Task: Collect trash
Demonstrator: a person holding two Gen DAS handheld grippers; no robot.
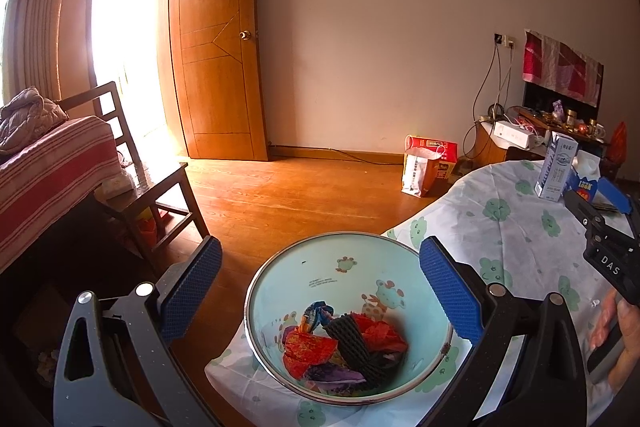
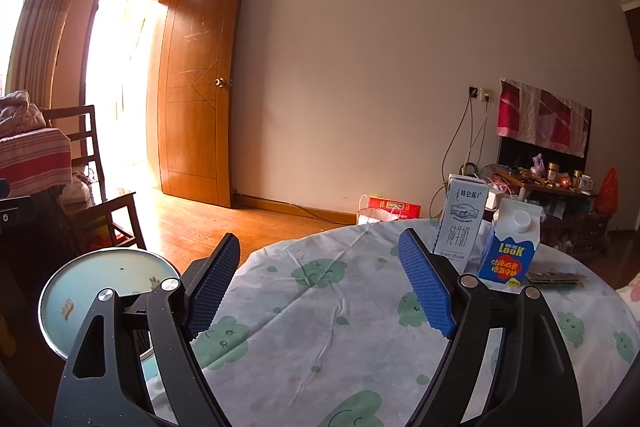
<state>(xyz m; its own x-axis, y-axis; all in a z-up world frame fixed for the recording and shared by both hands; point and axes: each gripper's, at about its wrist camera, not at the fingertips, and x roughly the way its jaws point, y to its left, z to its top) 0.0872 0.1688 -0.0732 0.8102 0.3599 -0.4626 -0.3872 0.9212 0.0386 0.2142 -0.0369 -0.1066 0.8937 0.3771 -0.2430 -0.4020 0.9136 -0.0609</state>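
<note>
Pale blue enamel basin point(image 1: 347, 319) with cartoon animal prints and a metal rim, sitting at the near edge of the round table point(image 1: 516, 239) on its white cloth dotted with green clover shapes. Inside, at the bottom, a crumpled heap of trash point(image 1: 344, 347) — red-orange wrappers, a purple scrap, a blue-and-white piece, and a strip of black foam netting draped across the top. Left gripper point(image 1: 320, 291) poised over the basin, blue-padded jaws spread wide, nothing between them. Right gripper point(image 2: 318, 283) above the bare cloth, jaws likewise released and empty. Farther back on the table, standing upright just beside each other — a tall white milk carton point(image 2: 460, 223) and a blue "Look" carton point(image 2: 508, 247).
</note>
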